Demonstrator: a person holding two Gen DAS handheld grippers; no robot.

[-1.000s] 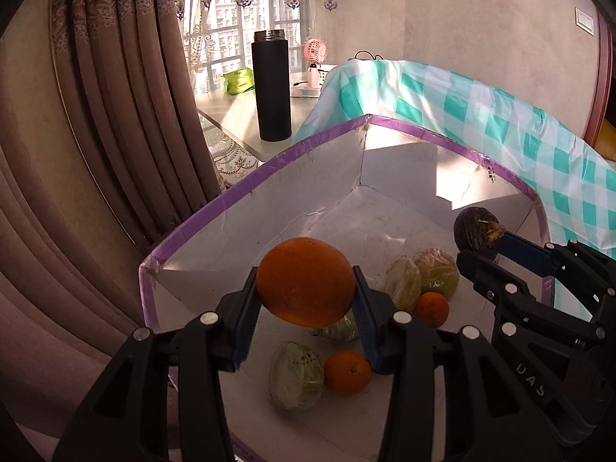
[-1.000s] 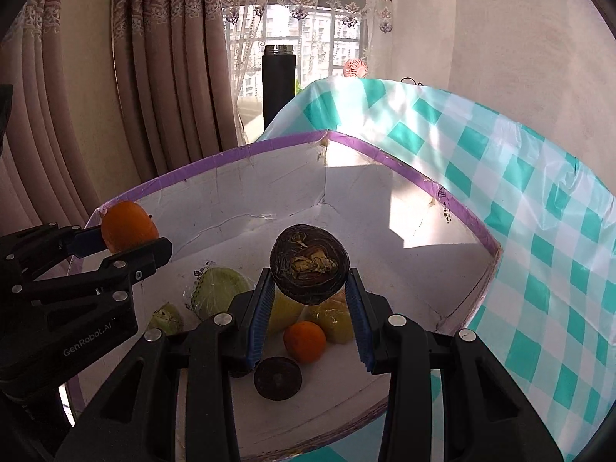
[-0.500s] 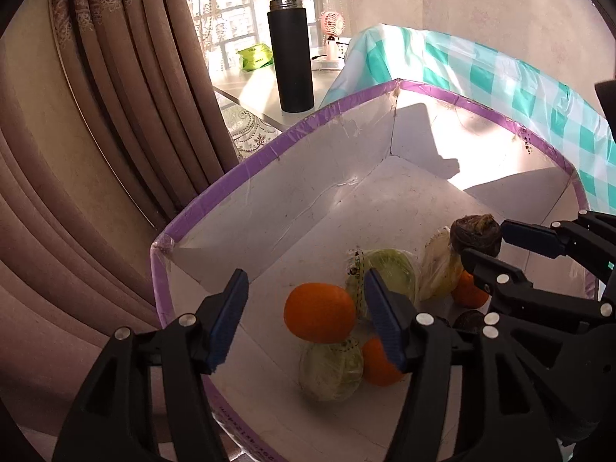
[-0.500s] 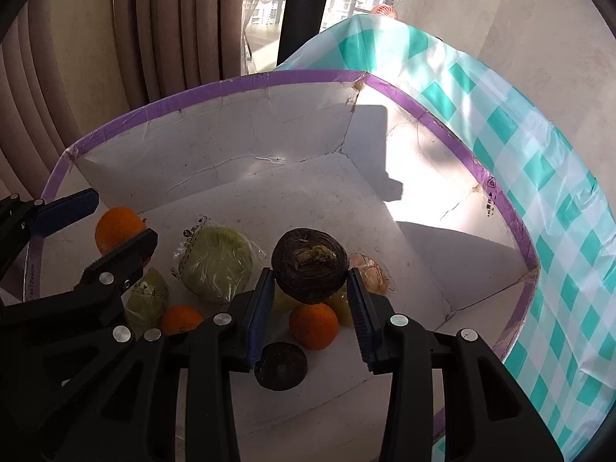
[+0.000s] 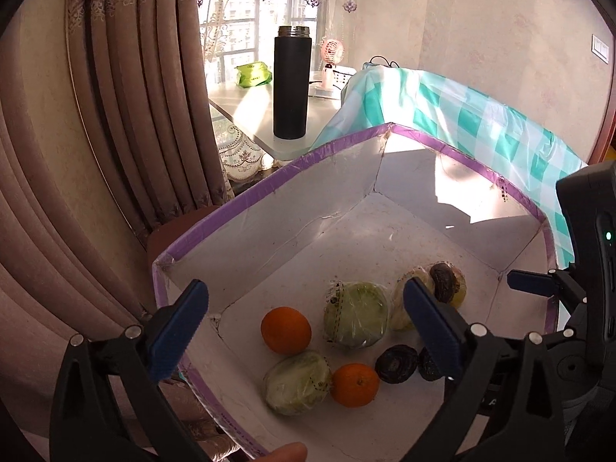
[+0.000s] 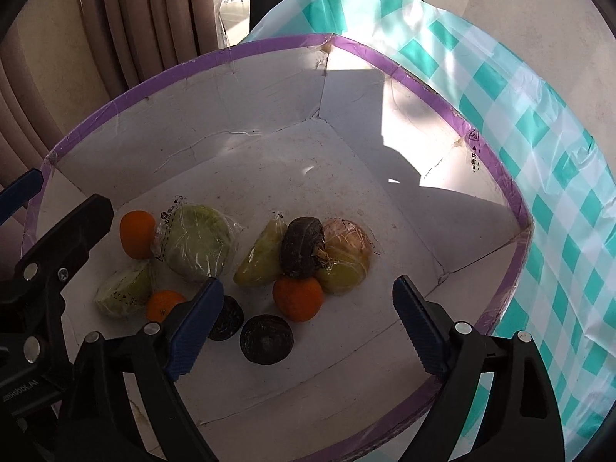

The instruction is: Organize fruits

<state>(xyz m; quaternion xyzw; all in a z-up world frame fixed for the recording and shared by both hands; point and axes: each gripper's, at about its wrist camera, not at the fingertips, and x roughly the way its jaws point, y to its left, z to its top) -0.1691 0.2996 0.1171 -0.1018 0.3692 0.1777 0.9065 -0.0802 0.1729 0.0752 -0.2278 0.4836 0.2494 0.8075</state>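
A white box with a purple rim holds the fruit. My left gripper hangs over its near left corner, jaws opening wide, nothing between them. Below it an orange lies on the box floor beside a wrapped green cabbage. My right gripper is also opening and holds nothing. A dark round fruit rests on top of the wrapped yellowish fruits. Two more oranges and two dark fruits lie nearby.
A second wrapped cabbage sits at the near wall. A black flask, a pink fan and a green bag stand on a table behind. Brown curtains hang to the left; a teal checked cloth borders the box's right.
Both grippers opened. The orange fell from the left gripper to the box floor. The dark fruit left the right gripper and landed on the wrapped fruits. The right gripper tipped further down.
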